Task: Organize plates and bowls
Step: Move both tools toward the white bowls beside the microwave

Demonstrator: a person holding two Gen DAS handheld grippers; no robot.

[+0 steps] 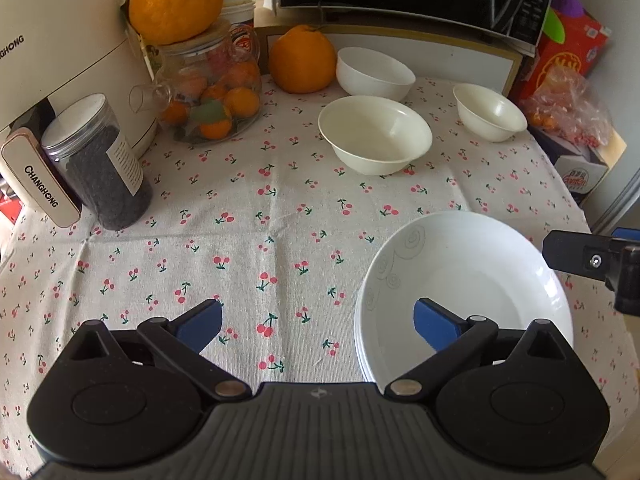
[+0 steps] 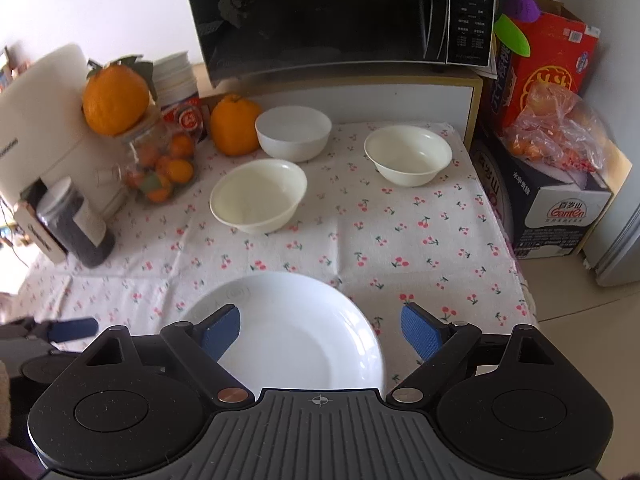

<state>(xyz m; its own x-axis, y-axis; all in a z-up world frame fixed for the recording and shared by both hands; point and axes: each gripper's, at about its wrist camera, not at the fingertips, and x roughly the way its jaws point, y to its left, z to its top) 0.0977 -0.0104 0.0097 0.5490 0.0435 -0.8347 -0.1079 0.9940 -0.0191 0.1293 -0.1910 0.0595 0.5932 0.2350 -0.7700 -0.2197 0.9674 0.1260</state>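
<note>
A stack of white plates (image 1: 464,280) lies on the cherry-print cloth near the front right; in the right wrist view the same stack (image 2: 296,344) sits just below the camera. My left gripper (image 1: 318,326) is open, one pad over the stack's left side and the other over bare cloth. My right gripper (image 2: 320,334) is open too, straddling the stack's right rim without touching it; its finger also shows at the right edge of the left wrist view (image 1: 580,256). Three empty bowls stand behind: a white one (image 1: 374,70), a large cream one (image 1: 374,132) and a smaller cream one (image 1: 490,112).
A microwave (image 2: 320,12) sits on a shelf at the back. At the left stand a white appliance (image 1: 60,52), a dark-filled canister (image 1: 100,168) and a jar of oranges (image 1: 212,96); a loose orange (image 1: 302,60) is beside the bowls. Boxes (image 2: 560,204) line the table's right edge.
</note>
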